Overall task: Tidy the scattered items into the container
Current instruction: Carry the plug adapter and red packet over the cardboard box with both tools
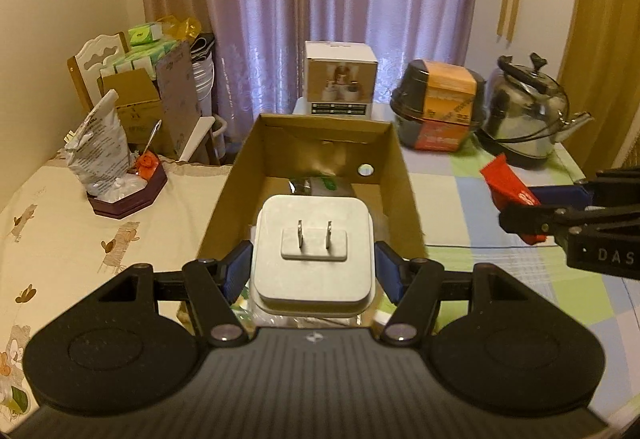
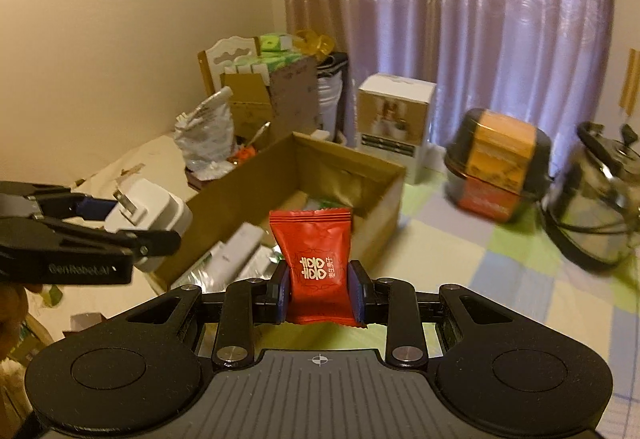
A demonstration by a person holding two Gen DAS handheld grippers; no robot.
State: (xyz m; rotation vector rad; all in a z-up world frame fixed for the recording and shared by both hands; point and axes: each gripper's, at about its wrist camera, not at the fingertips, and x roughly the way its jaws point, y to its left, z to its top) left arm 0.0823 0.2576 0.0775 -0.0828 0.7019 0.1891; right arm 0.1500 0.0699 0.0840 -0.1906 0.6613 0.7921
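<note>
**Both hand-held grippers loaded above the cardboard box**

The left hand-held gripper was clenched on a white plug adapter, its blue pads pressed against the adapter's two sides and the two metal prongs facing the camera. It hung over the near end of the open cardboard box, which stood on the worktop under a pastel checked cloth. In the right wrist view the same adapter showed at the left, raised above the box's near corner.

The right hand-held gripper was grasping a red candy packet with gold characters on its front, held upright between the pads, with the packet's lower edge sticking out beneath them. From the left wrist view that packet appeared to the right of the box, above the cloth and apart from the box wall.

Inside the box lay a green-and-dark foil packet near the far wall, and white and silvery items at the near end; their exact kind could not be told. Behind the box stood a white product carton, a black pot with an orange label and a steel kettle.
</note>
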